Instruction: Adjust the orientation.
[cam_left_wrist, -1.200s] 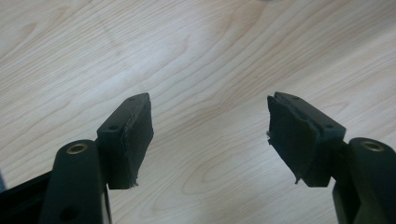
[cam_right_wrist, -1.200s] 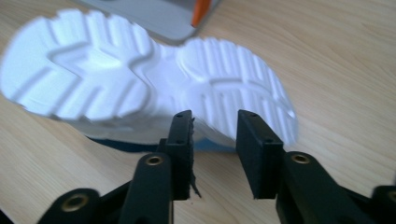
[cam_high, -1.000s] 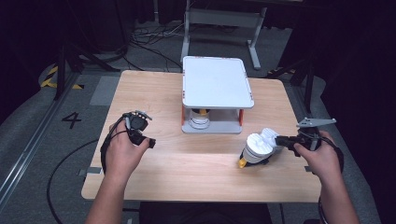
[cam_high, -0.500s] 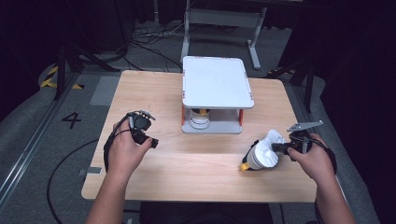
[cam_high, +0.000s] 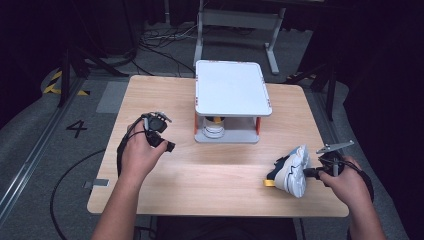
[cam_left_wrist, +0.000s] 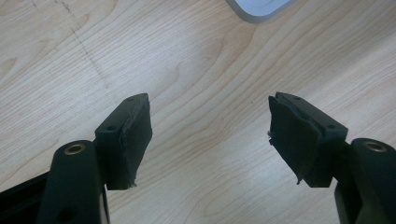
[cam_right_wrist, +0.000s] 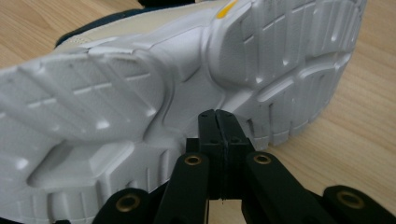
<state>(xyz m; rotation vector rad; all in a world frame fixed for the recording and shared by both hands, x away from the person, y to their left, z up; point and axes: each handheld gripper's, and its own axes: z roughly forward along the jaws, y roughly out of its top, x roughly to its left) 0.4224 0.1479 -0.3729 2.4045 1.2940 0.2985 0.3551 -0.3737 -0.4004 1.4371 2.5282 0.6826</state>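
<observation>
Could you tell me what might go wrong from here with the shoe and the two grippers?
The right gripper is shut, its tips against the white sole of the shoe, gripping nothing; a push could tip or slide the shoe toward the near table edge. The left gripper hangs open, too far off to steady it.

Bare counter (cam_high: 220, 170) lies open between both hands. The white shelf stand (cam_high: 232, 95) blocks the middle back; the shoe (cam_high: 292, 172) sits against the right tool (cam_high: 315, 172).

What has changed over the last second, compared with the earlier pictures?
The right gripper slid with the shoe toward the table's near edge, and its jaws closed together against the sole. The left gripper, open, and the white rack stayed put.
</observation>
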